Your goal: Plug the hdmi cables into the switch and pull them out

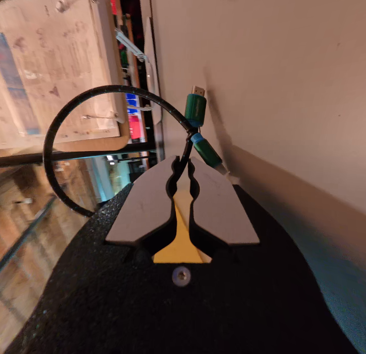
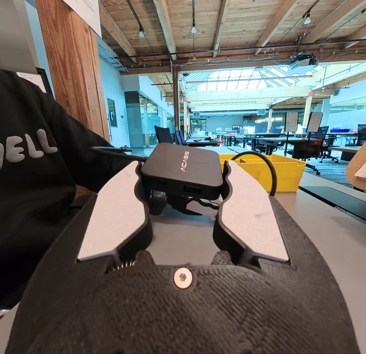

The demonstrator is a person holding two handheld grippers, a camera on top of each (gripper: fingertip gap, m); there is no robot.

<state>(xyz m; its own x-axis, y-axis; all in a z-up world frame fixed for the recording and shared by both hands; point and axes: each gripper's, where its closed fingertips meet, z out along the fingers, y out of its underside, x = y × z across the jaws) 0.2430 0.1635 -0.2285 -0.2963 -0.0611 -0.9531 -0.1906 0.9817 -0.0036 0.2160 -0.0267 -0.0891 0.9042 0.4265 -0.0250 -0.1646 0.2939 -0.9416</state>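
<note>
Holding cable and switch clear above the surface [image 2: 326, 235].
Our left tool [image 1: 183, 160] pinches the looped black HDMI cable [image 1: 59, 126] at mid-frame; our right tool [image 2: 182, 166] clamps the black switch [image 2: 182, 164], with a yellow bin [image 2: 285, 174] just behind at right.

Both tools share one build. The left gripper [image 1: 183, 161] has a black, grainy printed body that widens toward the camera, with a silver hex-socket screw [image 1: 181, 275] sunk in its centreline. Ahead of that screw sit two fingers [image 1: 144, 202] faced with pale grey plates, their inner edges black and wavy. The right gripper [image 2: 182, 164] shows a coarser, woven-looking print texture around its own screw [image 2: 183, 278], and the same grey-plated fingers [image 2: 116, 210] with black scalloped sides. Left of that screw, the person wears a black sleeve [image 2: 35, 176] with puffy grey lettering.
</note>
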